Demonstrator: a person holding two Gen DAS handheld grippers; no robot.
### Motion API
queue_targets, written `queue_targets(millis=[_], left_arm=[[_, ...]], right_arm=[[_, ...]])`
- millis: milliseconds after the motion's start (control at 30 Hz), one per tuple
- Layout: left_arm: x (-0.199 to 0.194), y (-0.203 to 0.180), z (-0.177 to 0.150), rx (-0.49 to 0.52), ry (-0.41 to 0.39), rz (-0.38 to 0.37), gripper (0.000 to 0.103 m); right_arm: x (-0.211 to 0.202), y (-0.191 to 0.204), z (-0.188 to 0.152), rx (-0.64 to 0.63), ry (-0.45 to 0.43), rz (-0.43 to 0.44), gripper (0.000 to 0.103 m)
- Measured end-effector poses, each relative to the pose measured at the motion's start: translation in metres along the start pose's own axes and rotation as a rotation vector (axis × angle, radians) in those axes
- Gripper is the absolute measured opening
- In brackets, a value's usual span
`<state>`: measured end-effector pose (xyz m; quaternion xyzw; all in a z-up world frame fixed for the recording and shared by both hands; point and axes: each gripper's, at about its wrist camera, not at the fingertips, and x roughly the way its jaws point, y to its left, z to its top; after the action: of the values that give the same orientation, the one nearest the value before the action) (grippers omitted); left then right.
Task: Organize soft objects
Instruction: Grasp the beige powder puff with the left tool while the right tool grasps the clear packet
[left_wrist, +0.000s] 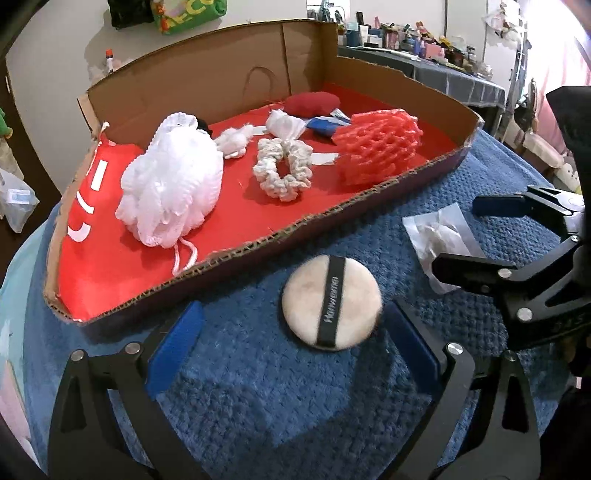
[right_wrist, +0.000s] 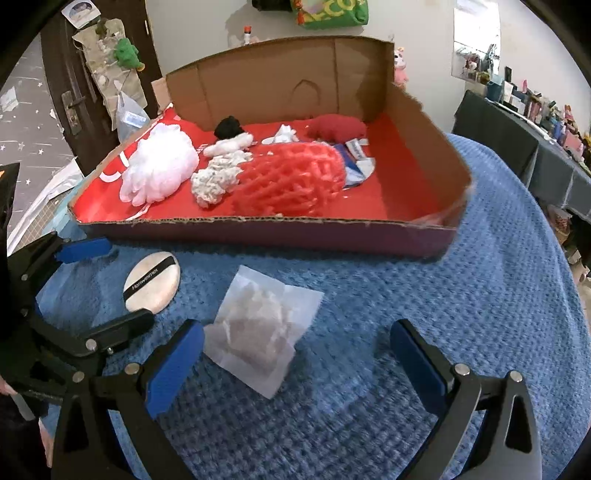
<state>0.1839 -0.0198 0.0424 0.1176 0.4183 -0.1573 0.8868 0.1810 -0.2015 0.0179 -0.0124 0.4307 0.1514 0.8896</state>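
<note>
Nearest you, your left gripper (left_wrist: 291, 343) hangs released over the blue towel (left_wrist: 258, 406), its fingers (left_wrist: 177, 347) spread wide on either side of the round powder puff (left_wrist: 331, 301); the puff lies flat on the towel, just in front of the cardboard tray (left_wrist: 236, 254). Your right gripper (right_wrist: 295, 365) is likewise released, empty, with the clear packet of white stuffing (right_wrist: 258, 325) lying partly between its fingers, also in front of the tray. To lift the puff well, lower until both pads straddle its rim, centre them across the disc, then close gently, since it is likely to compress and slip. Keep the two grippers apart; they sit near each other here. Inside the tray rest the white bath pouf (left_wrist: 170, 184), the knitted scrunchie (left_wrist: 282, 168) and the red foam net (left_wrist: 376, 147); bare red floor lies beside them.
</note>
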Motion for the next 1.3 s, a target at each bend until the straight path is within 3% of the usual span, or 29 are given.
queue_targets(millis=[100, 167, 200, 267, 300, 333, 400, 433, 467, 567, 833, 1300], left_arm=[[0.003, 0.003, 0.003, -0.013, -0.009, -0.046, 0.091], [0.007, 0.002, 0.004, -0.016, -0.003, -0.101, 0.072], [0.011, 0.001, 0.003, -0.014, 0.007, -0.124, 0.067], [0.014, -0.003, 0.002, -0.003, 0.001, -0.129, 0.061], [0.014, -0.004, 0.002, 0.006, -0.006, -0.134, 0.055], [0.013, -0.005, 0.003, 0.009, -0.013, -0.151, 0.039], [0.009, -0.005, 0.003, -0.002, -0.028, -0.168, 0.031], [0.008, -0.004, 0.004, -0.007, -0.034, -0.175, 0.015], [0.006, -0.002, 0.004, -0.025, -0.032, -0.193, 0.013], [-0.002, 0.002, 0.003, -0.059, -0.059, -0.219, 0.01], [-0.028, -0.003, -0.001, -0.077, -0.112, -0.275, 0.01], [-0.043, -0.004, -0.009, -0.09, -0.138, -0.295, 0.01]], right_arm=[[0.006, 0.004, 0.004, 0.002, 0.005, 0.008, 0.094], [0.011, 0.006, 0.006, -0.006, 0.012, 0.005, 0.092], [0.013, 0.008, 0.005, -0.014, 0.012, 0.005, 0.088], [0.012, 0.013, 0.004, -0.043, 0.006, 0.005, 0.074], [0.011, 0.015, 0.004, -0.055, -0.001, 0.012, 0.062], [0.011, 0.015, 0.003, -0.06, -0.004, 0.019, 0.048], [0.007, 0.014, 0.002, -0.057, -0.019, 0.044, 0.03], [0.005, 0.012, 0.002, -0.051, -0.027, 0.053, 0.019], [0.001, 0.009, 0.002, -0.038, -0.039, 0.07, 0.018], [-0.009, 0.003, 0.001, -0.008, -0.063, 0.117, 0.016], [-0.044, -0.002, -0.003, 0.009, -0.138, 0.147, 0.015], [-0.054, -0.002, -0.009, 0.013, -0.145, 0.155, 0.015]])
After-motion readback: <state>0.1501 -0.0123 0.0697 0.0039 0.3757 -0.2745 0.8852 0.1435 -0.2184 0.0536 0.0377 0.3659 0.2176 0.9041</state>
